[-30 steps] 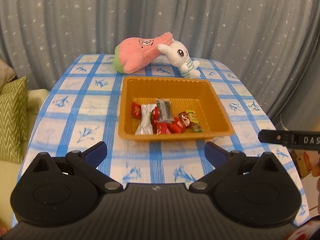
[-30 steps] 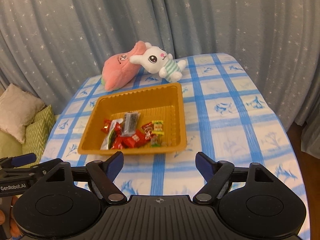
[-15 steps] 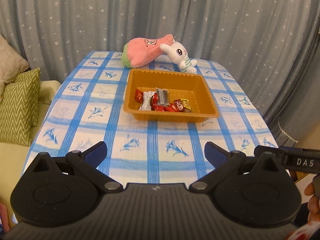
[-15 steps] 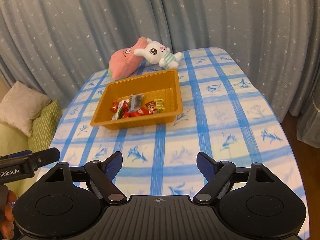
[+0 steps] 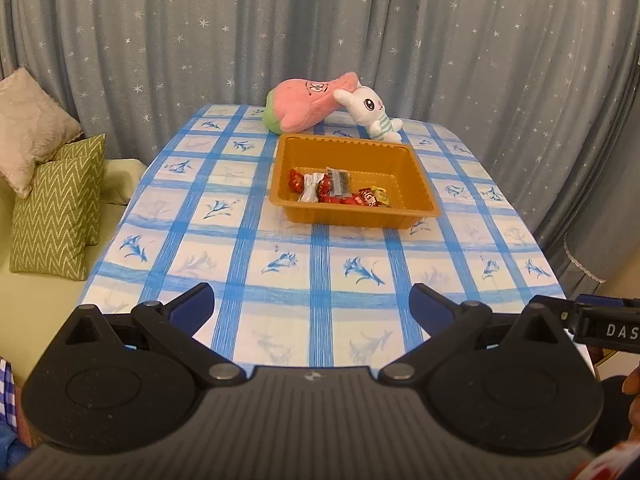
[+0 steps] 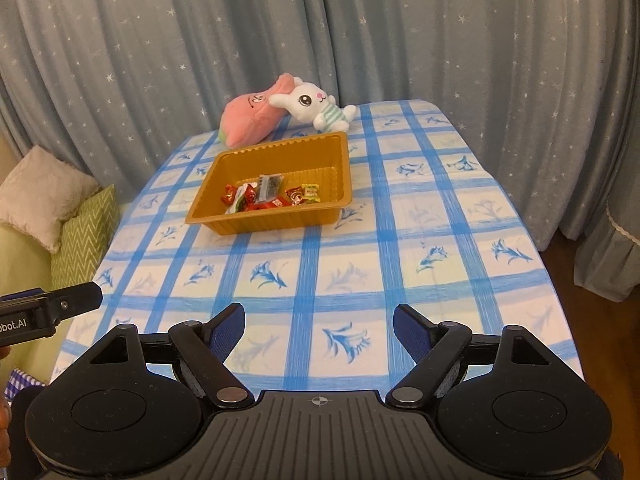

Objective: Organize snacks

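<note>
An orange plastic tray (image 5: 416, 168) (image 6: 344, 168) sits past the middle of the blue-checked table. Several wrapped snacks (image 5: 338, 190) (image 6: 272, 196), red, silver and yellow-green, lie piled along its near wall. My left gripper (image 5: 312, 304) hovers over the table's near edge, open and holding nothing, well short of the tray. My right gripper (image 6: 318, 320) is likewise open and empty above the near edge. Each wrist view catches the tip of the other gripper at its side.
A pink plush (image 5: 308, 104) (image 6: 248, 114) and a white rabbit plush (image 5: 372, 112) (image 6: 312, 102) lie behind the tray by the grey star curtain. Green and beige cushions (image 5: 56, 208) rest on a sofa to the left. The tablecloth (image 5: 280, 264) lies bare between grippers and tray.
Both grippers have drawn back from the tray toward the table's near edge, so the tray looks smaller and farther. Both stayed open and empty.
</note>
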`<state>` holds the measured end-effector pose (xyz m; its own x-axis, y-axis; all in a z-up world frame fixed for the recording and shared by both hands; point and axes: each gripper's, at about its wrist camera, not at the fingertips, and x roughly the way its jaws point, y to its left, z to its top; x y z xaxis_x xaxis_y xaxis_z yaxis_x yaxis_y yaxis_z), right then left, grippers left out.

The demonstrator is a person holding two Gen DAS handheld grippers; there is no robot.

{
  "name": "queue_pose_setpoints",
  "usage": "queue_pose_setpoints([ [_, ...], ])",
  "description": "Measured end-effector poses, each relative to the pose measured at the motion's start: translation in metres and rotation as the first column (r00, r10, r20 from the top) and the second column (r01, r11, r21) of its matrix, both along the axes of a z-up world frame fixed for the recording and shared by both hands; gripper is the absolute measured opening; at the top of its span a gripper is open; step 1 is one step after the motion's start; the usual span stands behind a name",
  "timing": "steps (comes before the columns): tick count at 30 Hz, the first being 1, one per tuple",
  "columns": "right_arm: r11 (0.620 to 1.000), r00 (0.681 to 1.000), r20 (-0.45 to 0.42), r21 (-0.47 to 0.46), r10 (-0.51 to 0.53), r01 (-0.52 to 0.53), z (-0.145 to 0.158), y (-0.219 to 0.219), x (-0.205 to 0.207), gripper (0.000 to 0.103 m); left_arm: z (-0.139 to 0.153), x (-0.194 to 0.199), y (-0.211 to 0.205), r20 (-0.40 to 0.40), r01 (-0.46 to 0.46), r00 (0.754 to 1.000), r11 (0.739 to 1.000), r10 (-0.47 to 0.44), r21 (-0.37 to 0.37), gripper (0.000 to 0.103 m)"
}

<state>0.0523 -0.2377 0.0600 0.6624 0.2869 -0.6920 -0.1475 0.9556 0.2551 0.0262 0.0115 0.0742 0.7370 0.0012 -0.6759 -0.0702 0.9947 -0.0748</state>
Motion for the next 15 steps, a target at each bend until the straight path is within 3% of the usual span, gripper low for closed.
queue_pose_setpoints([
  [15,0.999,0.999,0.022,-0.042,0.024,-0.023,0.006,0.009,-0.040,0.081,-0.003,-0.034,-0.003,-0.030,-0.008,1.000,1.000,0.007,-0.010,0.103],
])
